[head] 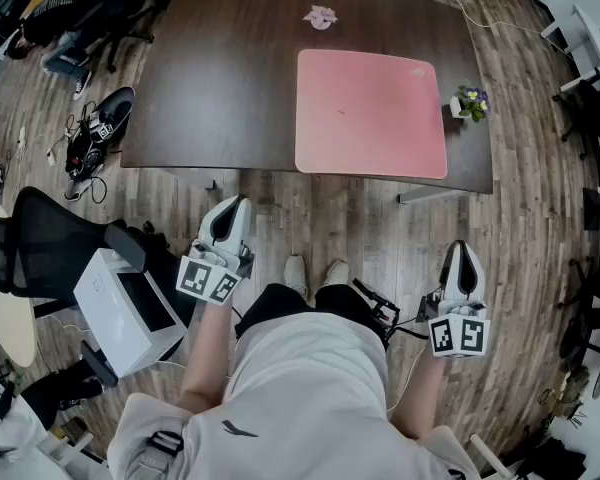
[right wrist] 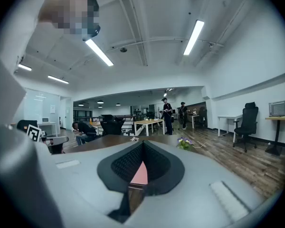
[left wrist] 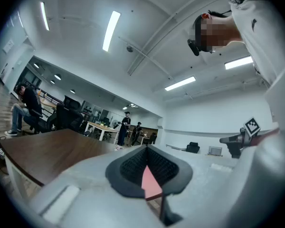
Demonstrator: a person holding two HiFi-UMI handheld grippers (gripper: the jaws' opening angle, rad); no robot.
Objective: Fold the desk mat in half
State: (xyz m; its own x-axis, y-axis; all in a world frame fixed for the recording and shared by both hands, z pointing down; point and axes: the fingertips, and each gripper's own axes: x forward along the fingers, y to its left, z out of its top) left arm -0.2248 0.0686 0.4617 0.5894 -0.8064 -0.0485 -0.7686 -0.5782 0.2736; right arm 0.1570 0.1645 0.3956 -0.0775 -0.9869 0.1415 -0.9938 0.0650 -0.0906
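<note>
A pink desk mat (head: 370, 113) lies flat and unfolded on the right half of the dark brown table (head: 220, 88). Both grippers hang low in front of the person, well short of the table's near edge and touching nothing. My left gripper (head: 235, 204) points toward the table with its jaws together and nothing held. My right gripper (head: 460, 249) is also shut and empty. In the left gripper view a sliver of the pink mat (left wrist: 150, 182) shows through the gap below the closed tips (left wrist: 146, 147). The right gripper view shows the same sliver of mat (right wrist: 140, 175) below its own gripper tips (right wrist: 142, 144).
A small pot of flowers (head: 469, 102) stands at the table's right edge beside the mat. A small pink object (head: 320, 16) lies at the far edge. A black office chair (head: 40, 253) and a white box (head: 125, 308) stand to the left. Other people (right wrist: 167, 109) are in the background.
</note>
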